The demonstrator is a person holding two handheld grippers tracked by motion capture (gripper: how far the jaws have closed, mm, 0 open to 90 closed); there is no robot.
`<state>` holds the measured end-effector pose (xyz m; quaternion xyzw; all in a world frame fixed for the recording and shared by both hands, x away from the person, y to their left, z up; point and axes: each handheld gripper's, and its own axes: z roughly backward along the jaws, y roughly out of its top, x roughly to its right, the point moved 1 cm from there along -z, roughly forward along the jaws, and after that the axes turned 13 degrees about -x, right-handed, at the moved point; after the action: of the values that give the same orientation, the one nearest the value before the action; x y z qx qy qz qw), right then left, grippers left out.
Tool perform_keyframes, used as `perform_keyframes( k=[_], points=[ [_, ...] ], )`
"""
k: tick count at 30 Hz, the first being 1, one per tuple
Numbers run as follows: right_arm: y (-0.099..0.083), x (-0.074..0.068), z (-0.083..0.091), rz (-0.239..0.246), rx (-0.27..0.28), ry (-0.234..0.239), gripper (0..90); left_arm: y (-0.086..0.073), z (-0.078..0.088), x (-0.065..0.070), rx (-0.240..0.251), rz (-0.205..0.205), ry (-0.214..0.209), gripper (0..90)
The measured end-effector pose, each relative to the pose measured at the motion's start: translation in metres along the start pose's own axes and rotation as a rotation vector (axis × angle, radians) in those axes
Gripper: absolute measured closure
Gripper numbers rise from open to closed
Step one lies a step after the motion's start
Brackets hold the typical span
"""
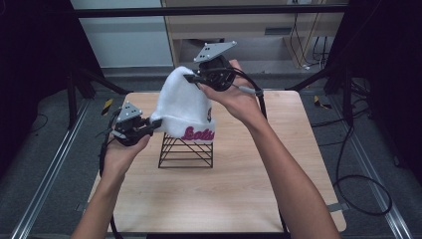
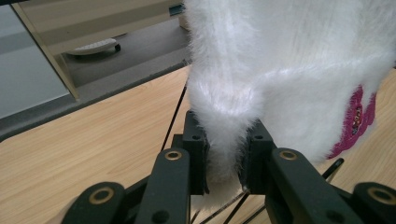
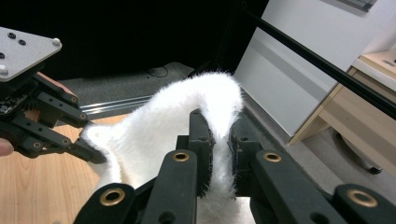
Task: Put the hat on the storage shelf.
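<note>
At the left of the high view we hold the left gripper (image 1: 155, 124) low over the light wooden table (image 1: 239, 194), its jaws pinching the lower left corner of the white fuzzy beanie (image 1: 180, 102). In the left gripper view the same jaws are clamped on a fold of the beanie's thick cuff (image 2: 229, 140), the white pile bulging out above and between them.

Moving right, the beanie hangs stretched between our two grippers over a black wire stand (image 1: 185, 151) that sits on the table near its middle. The cuff's lower edge lies across the top of the stand, and magenta script lettering (image 1: 198, 134) shows on the cuff's front. Whether the beanie is already drawn around the stand's top or only rests against it, we cannot tell.

Further right and higher, the right gripper (image 1: 191, 78) grips the crown of the beanie, pulling it up to a peak. In the right gripper view its jaws are closed on a raised ridge of white fur (image 3: 220, 140), and our left gripper (image 3: 93, 156) shows farther off at the left, biting the beanie's far edge above the table.
</note>
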<state>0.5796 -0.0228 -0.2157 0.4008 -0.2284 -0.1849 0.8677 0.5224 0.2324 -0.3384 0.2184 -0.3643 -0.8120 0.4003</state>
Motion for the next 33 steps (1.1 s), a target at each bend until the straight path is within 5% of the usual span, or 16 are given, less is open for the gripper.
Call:
perform_keyframes(
  k=[16,33],
  points=[
    [-0.008,-0.018,0.000,0.033,-0.005,0.011,82.8,-0.018,0.003,-0.001,-0.006,0.002,0.002,75.2],
    [-0.017,-0.039,-0.011,0.073,-0.057,0.023,82.7,-0.047,-0.012,0.004,-0.041,-0.010,-0.012,74.3]
  ],
)
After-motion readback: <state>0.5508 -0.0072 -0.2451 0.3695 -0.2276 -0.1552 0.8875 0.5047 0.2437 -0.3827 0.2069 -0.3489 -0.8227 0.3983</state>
